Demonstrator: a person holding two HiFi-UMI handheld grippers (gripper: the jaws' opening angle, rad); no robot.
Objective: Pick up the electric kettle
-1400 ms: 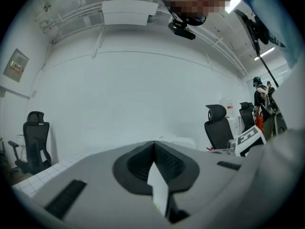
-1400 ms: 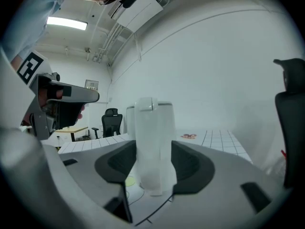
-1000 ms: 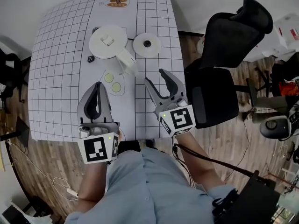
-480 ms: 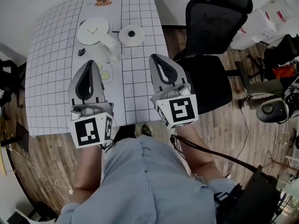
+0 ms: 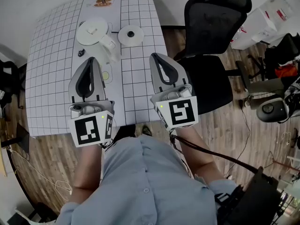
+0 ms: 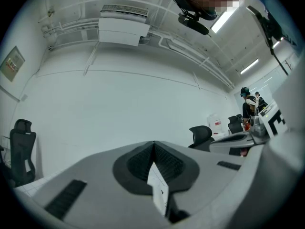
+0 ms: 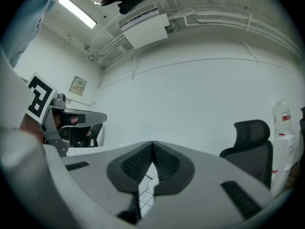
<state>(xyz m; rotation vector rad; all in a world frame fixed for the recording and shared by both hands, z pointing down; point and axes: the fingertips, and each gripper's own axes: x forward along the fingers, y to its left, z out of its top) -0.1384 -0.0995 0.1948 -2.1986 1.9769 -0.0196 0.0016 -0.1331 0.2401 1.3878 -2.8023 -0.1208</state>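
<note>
The white electric kettle (image 5: 93, 32) stands at the far middle of the gridded table (image 5: 51, 69), its handle (image 5: 108, 44) pointing toward me. Its round white base (image 5: 131, 35) lies just to its right, apart from it. My left gripper (image 5: 91, 60) (image 6: 153, 144) hovers above the table on the near side of the kettle, shut and holding nothing. My right gripper (image 5: 156, 56) (image 7: 152, 144) is raised beside it over the table's right edge, also shut with nothing between its jaws. Both gripper views look level at a white wall, so the kettle is out of their sight.
A black office chair (image 5: 213, 27) stands close to the table's right edge. Two pale green round stickers (image 5: 105, 75) lie on the table beside the left gripper, and an orange sticker (image 5: 103, 1) sits at the far edge. A small dark item (image 5: 80, 53) lies left of the kettle.
The right gripper's jaws have closed from wide open. Both grippers have risen toward the head camera; in the last half second they have stayed almost still.
</note>
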